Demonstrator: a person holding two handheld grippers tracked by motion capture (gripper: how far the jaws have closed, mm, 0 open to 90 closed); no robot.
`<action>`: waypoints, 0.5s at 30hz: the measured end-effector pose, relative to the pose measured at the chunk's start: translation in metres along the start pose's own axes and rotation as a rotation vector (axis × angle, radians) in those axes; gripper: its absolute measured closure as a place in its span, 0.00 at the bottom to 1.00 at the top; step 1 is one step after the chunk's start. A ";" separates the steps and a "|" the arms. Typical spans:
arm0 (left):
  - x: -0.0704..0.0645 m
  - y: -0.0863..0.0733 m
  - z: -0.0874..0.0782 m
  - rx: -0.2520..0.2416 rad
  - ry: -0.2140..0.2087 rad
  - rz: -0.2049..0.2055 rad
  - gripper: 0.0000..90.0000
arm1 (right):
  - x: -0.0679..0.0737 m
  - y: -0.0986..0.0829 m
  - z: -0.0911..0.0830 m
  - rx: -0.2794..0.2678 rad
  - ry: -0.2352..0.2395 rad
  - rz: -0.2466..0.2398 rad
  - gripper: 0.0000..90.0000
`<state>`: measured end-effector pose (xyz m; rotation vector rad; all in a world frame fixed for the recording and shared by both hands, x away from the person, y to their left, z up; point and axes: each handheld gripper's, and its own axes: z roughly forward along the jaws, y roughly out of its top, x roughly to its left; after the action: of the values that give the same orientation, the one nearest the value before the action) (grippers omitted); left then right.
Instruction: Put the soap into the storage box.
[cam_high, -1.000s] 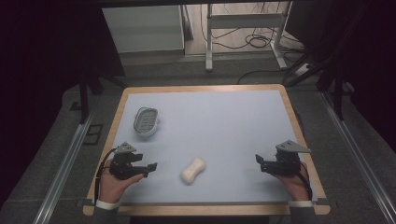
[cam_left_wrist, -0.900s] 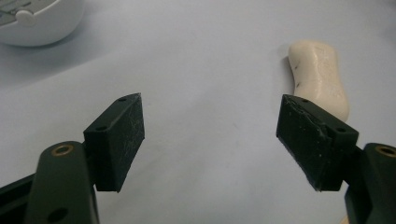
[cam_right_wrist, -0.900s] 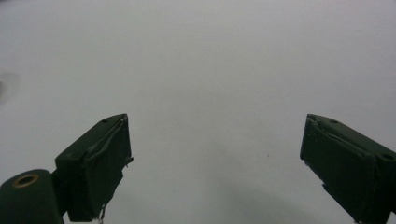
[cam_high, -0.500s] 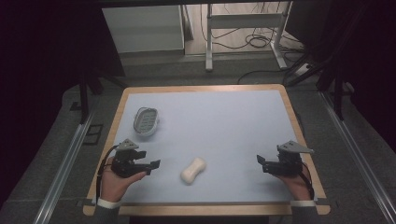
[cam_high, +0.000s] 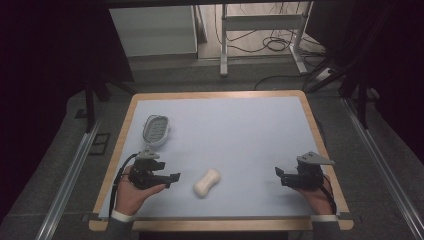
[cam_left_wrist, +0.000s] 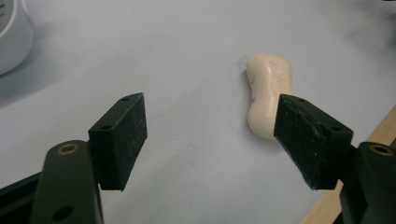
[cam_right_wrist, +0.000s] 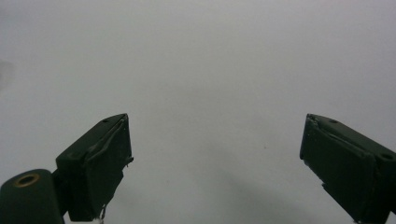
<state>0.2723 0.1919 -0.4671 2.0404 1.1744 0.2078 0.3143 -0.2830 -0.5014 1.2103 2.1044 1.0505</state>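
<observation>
A pale blue surface (cam_high: 240, 135) with a wooden rim is taking up the middle of the high view. A cream bar of soap (cam_high: 207, 182), pinched at the waist, is lying on it in the lower middle of the frame, slightly tilted. A white oval soap dish (cam_high: 156, 129) with a ribbed inside is sitting toward the upper left of the surface, well apart from the soap.

The left tongs (cam_high: 172, 178) are hovering at the lower left of the high view, held in the person's left hand (cam_high: 131, 192), pointing toward the soap and stopping just beside it. In the left gripper view the left tongs (cam_left_wrist: 210, 140) are standing wide open with nothing between them; the soap (cam_left_wrist: 268, 93) is lying ahead, near the right-hand jaw, and the dish edge (cam_left_wrist: 13, 37) is showing at the upper left corner.

The right tongs (cam_high: 279, 176) are hovering at the lower right of the high view, held in the right hand (cam_high: 320, 197), well apart from the soap. In the right gripper view the right tongs (cam_right_wrist: 215, 154) are gaping open over the bare surface (cam_right_wrist: 210, 70).
</observation>
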 end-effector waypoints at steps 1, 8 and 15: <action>-0.002 0.001 0.002 0.005 -0.001 0.004 0.29 | 0.000 0.000 0.000 0.002 -0.001 -0.002 0.10; -0.009 0.005 0.010 0.035 0.001 0.024 0.29 | -0.001 -0.001 0.000 0.004 -0.007 -0.002 0.10; -0.014 0.009 0.021 0.066 -0.006 0.040 0.29 | -0.002 -0.001 0.000 0.005 -0.011 0.002 0.10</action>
<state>0.2807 0.1670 -0.4725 2.1223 1.1513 0.1841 0.3149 -0.2849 -0.5023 1.2183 2.0989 1.0378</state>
